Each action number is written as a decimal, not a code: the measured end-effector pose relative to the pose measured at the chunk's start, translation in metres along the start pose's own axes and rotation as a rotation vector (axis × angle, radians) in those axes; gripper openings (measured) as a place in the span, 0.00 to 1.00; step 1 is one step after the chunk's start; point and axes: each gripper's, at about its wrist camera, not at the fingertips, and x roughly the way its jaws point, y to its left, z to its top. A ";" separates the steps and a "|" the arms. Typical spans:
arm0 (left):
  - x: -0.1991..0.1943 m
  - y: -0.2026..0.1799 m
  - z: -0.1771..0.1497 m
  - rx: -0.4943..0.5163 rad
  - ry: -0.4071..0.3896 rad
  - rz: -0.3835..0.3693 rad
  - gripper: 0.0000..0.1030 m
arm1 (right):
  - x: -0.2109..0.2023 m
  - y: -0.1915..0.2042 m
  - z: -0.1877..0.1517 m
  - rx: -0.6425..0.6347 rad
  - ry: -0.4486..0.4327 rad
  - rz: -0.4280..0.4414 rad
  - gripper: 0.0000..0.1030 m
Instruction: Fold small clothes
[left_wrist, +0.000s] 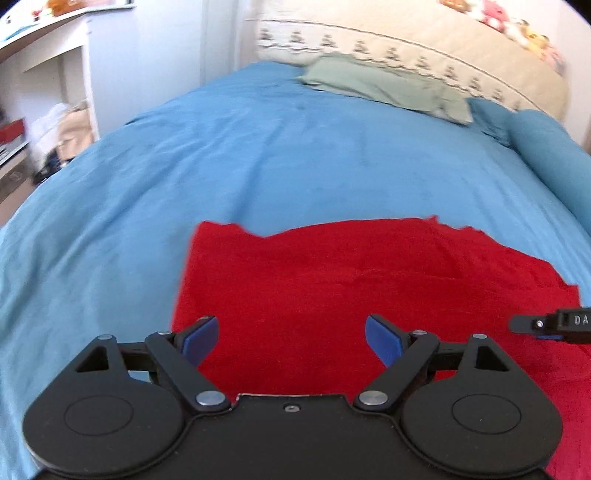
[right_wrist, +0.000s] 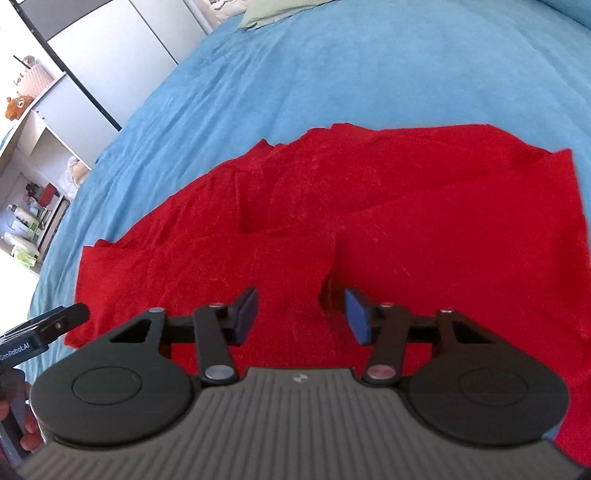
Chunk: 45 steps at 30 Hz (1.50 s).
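A red garment (left_wrist: 351, 280) lies spread on the blue bedspread (left_wrist: 221, 147). My left gripper (left_wrist: 291, 338) is open and empty, just above the garment's near left part. In the right wrist view the same garment (right_wrist: 406, 206) shows wrinkles and a fold ridge through its middle. My right gripper (right_wrist: 301, 314) is open and empty over its near edge. The right gripper's finger also shows at the right edge of the left wrist view (left_wrist: 546, 325); the left gripper's finger shows at the left edge of the right wrist view (right_wrist: 55, 321).
A green folded cloth (left_wrist: 384, 83) and a cream patterned cover (left_wrist: 424, 44) lie at the far end of the bed. A blue bolster (left_wrist: 554, 162) lies at the right. White shelves with clutter (right_wrist: 33, 206) stand left of the bed.
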 end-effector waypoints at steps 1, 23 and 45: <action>0.000 0.004 -0.001 -0.017 0.002 0.003 0.87 | 0.003 0.002 0.001 -0.013 0.004 -0.008 0.46; -0.018 -0.016 -0.003 -0.034 0.016 -0.060 0.87 | -0.083 -0.066 0.031 -0.055 -0.149 -0.208 0.18; 0.009 -0.058 0.006 0.102 0.049 -0.187 0.87 | -0.072 -0.049 0.013 -0.146 -0.202 -0.290 0.87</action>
